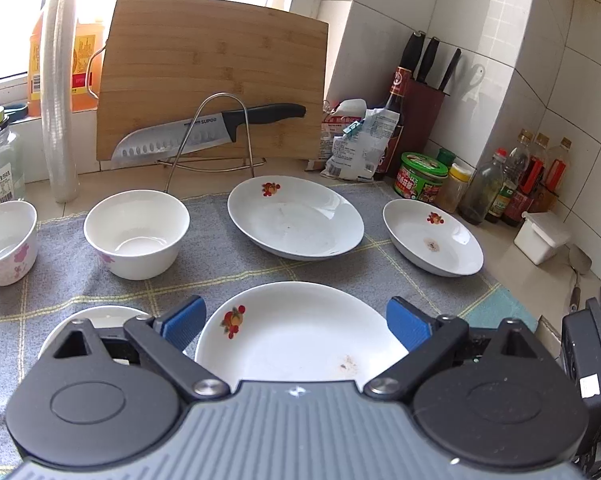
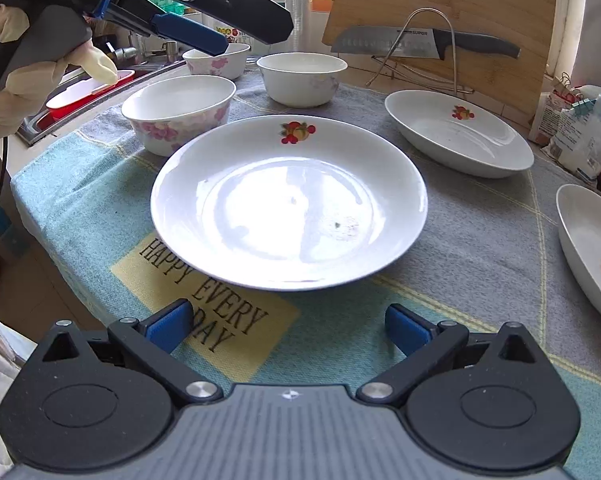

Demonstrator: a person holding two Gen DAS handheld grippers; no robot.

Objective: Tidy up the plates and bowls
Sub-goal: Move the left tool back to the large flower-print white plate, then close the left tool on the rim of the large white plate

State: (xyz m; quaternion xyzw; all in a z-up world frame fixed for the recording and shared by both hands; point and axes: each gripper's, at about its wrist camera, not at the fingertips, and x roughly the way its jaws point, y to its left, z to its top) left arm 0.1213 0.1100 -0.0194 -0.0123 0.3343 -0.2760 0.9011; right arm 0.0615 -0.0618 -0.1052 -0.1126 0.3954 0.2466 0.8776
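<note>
Plates and bowls lie spread over a grey-and-teal checked cloth on the counter. In the right wrist view the right gripper hangs above the cloth with its blue pads wide apart and nothing between them; the large fruit-print plate lies just ahead of its fingertips, apart from them, flat on the cloth. Ahead and to the right of that gripper sits a deeper oval plate, and at the far right edge a third plate with a brown spot in its well. Ahead and to the left stand three bowls — a pink-flowered bowl nearest, a plain white bowl behind it, and another flowered bowl further left. The left gripper is released as well: in its own view the pads stand far apart, with the large plate seen below and between them, neither pad touching it. From the right wrist view the same gripper appears at upper left, raised well above the bowls and held by a gloved hand. Beyond the crockery a bamboo cutting board leans against the wall, with a black-handled knife resting across a wire rack in front of it. To the right of the left gripper, sauce bottles stand along the tiled wall.
</note>
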